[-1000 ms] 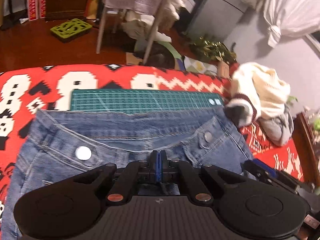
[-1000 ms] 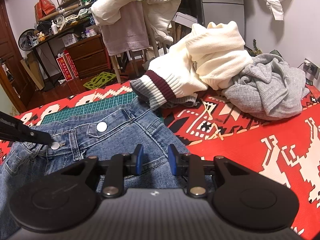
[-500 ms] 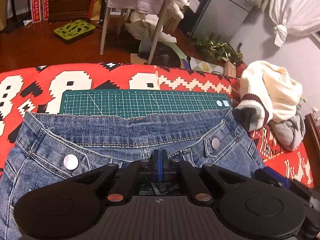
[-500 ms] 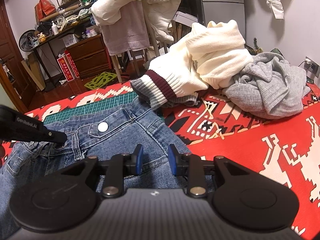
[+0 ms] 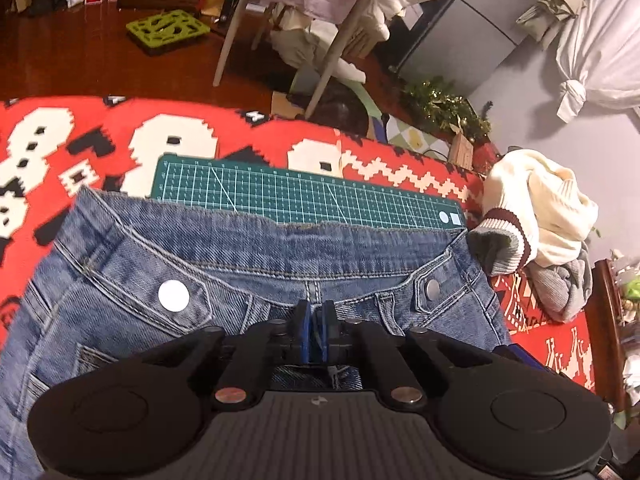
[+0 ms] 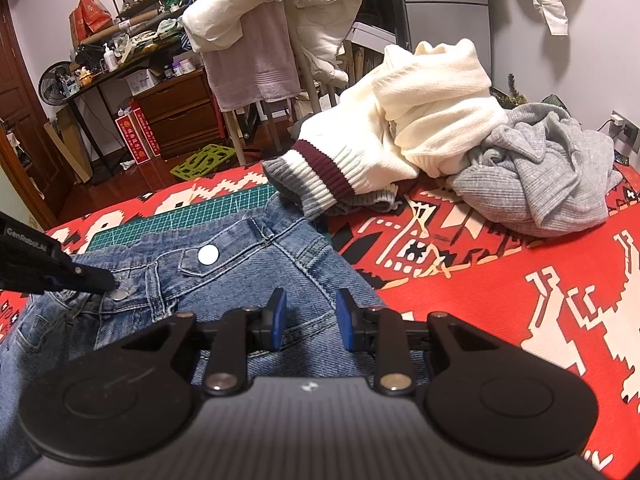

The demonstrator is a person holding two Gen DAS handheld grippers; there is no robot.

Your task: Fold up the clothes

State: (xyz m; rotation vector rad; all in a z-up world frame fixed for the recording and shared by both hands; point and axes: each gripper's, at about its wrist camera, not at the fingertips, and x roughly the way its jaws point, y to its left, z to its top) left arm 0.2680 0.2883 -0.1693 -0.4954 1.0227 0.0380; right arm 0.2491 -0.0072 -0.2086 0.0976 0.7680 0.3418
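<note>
The jeans (image 5: 248,276) lie on the red blanket (image 6: 500,280), waistband along the mat (image 5: 304,196) — sweaters (image 6: 420,120) crowd the right. Left gripper (image 5: 313,330) pinches denim; right gripper (image 6: 310,320) hovers, jaws apart.

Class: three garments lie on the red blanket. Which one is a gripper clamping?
The blue jeans: the left gripper pinches their denim, while both sweaters lie untouched.

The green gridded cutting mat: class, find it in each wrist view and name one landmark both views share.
Left wrist view: the green gridded cutting mat lies across the centre, just beyond the blue denim jeans.
Right wrist view: the mat shows as a strip left of centre, behind the jeans' waistband.
Shared landmark: the cream knit sweater with maroon-striped cuff.
</note>
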